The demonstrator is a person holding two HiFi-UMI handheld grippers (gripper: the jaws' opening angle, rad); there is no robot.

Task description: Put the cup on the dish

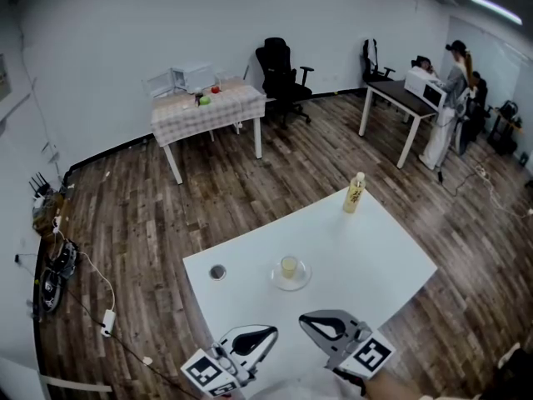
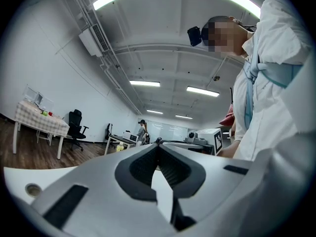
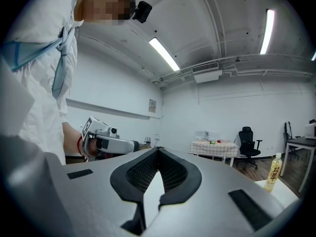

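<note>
A small cup (image 1: pixel 289 266) with yellowish contents stands upright on a clear round dish (image 1: pixel 291 280) near the middle of the white table (image 1: pixel 375 248). My left gripper (image 1: pixel 272 332) and right gripper (image 1: pixel 304 318) hover at the table's near edge, side by side, well short of the dish. Both pairs of jaws are closed tip to tip with nothing between them. In the left gripper view the left gripper (image 2: pixel 158 145) points level across the room. The right gripper (image 3: pixel 158 148) points the opposite way and sees the left gripper (image 3: pixel 111 143) beside it. Neither gripper view shows the cup.
A yellow bottle (image 1: pixel 355 192) stands at the table's far corner. A small dark round object (image 1: pixel 217 272) lies left of the dish. Farther off are a table with a checked cloth (image 1: pixel 208 108), a black office chair (image 1: pixel 280 72) and a desk (image 1: pixel 401 97) with a person beside it.
</note>
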